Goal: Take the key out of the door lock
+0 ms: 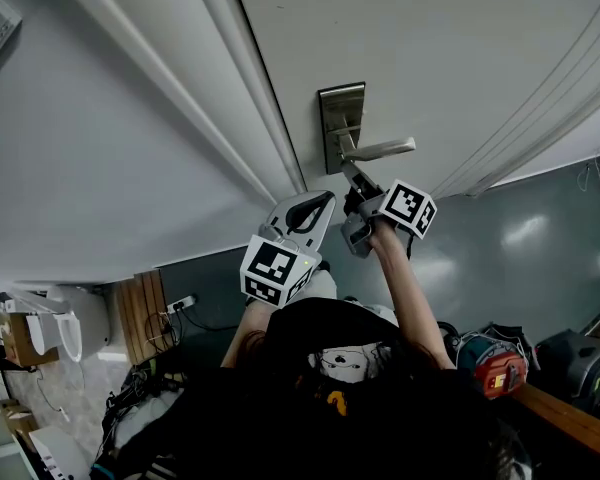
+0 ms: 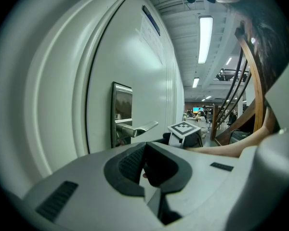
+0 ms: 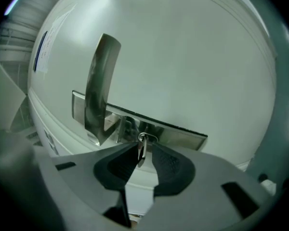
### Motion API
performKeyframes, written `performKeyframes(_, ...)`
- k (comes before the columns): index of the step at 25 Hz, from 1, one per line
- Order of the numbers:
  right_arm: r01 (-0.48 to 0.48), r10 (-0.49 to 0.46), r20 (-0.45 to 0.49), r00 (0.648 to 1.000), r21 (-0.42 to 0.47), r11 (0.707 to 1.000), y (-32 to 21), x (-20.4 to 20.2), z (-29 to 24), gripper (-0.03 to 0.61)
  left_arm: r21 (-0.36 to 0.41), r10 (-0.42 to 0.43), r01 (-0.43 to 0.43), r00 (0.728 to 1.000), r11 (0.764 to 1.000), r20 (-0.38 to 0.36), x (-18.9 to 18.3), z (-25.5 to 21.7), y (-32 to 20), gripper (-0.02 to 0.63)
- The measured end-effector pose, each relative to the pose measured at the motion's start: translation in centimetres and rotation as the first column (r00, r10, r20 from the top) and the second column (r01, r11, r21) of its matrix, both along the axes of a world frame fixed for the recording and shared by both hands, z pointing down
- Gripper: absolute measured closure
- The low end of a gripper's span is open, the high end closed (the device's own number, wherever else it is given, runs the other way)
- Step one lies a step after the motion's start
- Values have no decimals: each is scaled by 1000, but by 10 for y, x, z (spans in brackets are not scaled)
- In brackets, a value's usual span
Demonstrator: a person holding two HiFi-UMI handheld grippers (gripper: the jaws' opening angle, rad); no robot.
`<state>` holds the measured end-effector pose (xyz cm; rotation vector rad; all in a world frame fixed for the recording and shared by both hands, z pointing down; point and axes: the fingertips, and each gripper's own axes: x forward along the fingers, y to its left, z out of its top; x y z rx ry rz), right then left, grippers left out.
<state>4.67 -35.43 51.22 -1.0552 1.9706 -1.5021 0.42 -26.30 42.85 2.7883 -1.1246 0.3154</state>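
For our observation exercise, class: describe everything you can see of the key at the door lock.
The key is small, thin and silvery, seemingly metal, seen edge-on. A small wire ring loops at its end nearest the steel lock plate, beside the door handle. It stands between the right gripper's dark ribbed pads, with a gap on each side; no pad visibly presses it.

door (image 1: 430, 48) showing white | lock plate (image 1: 341, 118) gleaming silver | key (image 3: 141, 153) shining silver | right gripper (image 3: 144, 147) showing grey with black pads (image 3: 172, 167) | its marker cube (image 1: 410, 208) wearing black-and-white squares
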Motion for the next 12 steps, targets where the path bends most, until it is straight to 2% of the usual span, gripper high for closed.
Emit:
performKeyframes(5, -9, 11, 120, 993, -12, 1000, -1, -1, -1, 543, 0, -12, 12, 1000, 1000, 0, -2, 0, -2, 606)
performKeyframes(12, -57, 68, 194, 979, -61, 996, -1, 1, 1, 554, -1, -21, 21, 1000, 1000, 5, -3, 0, 0, 606)
